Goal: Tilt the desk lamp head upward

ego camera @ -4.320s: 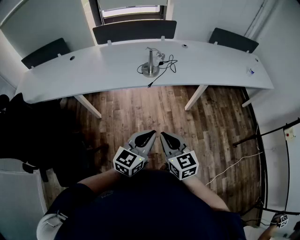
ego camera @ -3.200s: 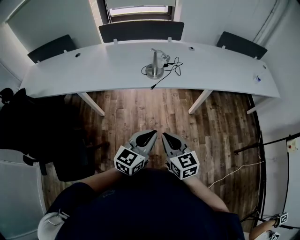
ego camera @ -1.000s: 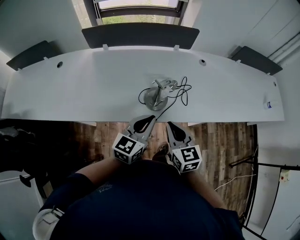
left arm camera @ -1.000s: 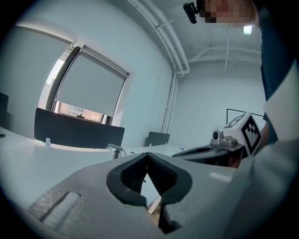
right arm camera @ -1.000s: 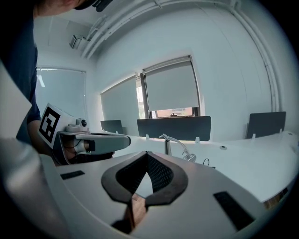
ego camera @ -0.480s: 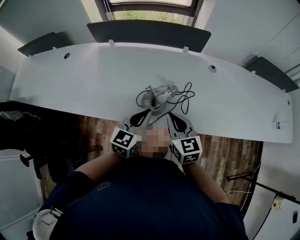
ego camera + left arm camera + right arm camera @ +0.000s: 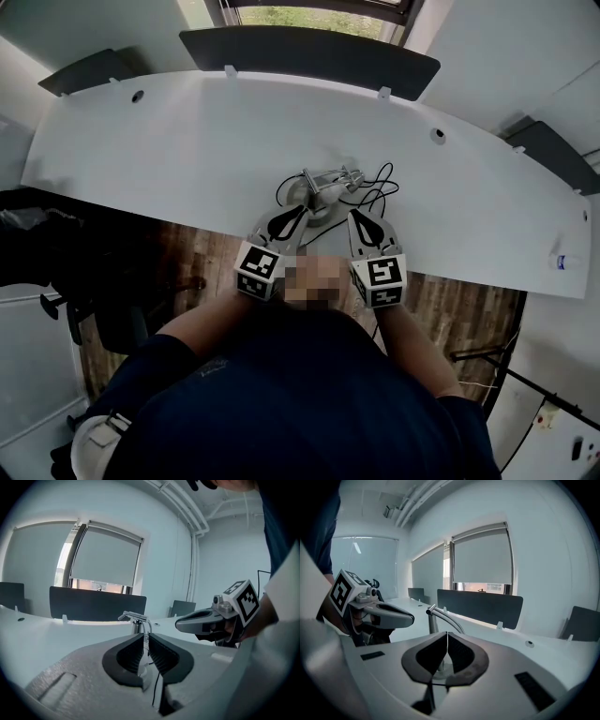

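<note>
Silver metal desk lamp point(image 7: 323, 186) stands near the front edge of the long white curved desk point(image 7: 169, 141), its black cable point(image 7: 380, 183) looped beside it. The left gripper point(image 7: 302, 208) hovers just before the lamp, jaws opening a crack, nothing between them. The right gripper point(image 7: 356, 215) has its jaws pressed together, seemingly clear of the lamp.

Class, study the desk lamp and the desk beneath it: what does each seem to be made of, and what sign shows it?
Desk lamp: silvery metal, perhaps brushed or polished steel; its post and arm catch soft highlights.
Desk: smooth, matte white top, likely laminate, though its core is not visible.
</note>
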Available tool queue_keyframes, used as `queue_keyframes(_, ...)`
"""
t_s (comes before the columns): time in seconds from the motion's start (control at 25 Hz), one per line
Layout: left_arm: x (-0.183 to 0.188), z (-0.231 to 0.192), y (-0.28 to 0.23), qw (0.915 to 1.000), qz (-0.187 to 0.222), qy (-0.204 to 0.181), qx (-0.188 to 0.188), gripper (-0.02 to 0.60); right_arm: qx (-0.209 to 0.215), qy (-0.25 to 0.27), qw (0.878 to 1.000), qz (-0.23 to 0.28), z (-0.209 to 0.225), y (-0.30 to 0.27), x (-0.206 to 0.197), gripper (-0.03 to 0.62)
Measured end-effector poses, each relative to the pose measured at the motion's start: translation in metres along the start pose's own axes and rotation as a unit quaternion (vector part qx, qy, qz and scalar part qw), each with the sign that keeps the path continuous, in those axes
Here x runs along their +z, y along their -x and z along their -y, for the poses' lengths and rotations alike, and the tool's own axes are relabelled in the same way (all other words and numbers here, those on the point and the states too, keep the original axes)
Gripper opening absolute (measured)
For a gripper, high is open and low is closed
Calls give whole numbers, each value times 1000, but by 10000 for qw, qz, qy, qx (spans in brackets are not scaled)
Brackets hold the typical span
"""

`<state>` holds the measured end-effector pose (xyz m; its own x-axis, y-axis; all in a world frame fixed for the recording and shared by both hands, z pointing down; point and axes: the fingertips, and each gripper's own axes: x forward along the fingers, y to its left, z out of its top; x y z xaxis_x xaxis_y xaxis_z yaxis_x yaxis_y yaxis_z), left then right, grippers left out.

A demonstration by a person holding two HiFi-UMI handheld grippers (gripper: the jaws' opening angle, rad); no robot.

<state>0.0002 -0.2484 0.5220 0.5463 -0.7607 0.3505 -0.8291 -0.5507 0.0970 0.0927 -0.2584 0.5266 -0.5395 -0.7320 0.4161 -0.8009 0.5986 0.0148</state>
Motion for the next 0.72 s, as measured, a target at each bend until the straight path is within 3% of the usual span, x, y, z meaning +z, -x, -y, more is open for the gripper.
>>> queue_keyframes(0.36,-16,-13,-27,9993,-74,-159,-322,109,-311,395,9981,-361,12,-36,-22,19)
queue_keyframes(0.48,-19,-17,-38,9991,-100,-173,-365,137,-403,619,9965,-398,20,-51,-26,72)
queue_keyframes(0.72,-26,-21,-57,9987,-125,-322,-367,146,-626,1067,9909,-532,37,-74,-33,120)
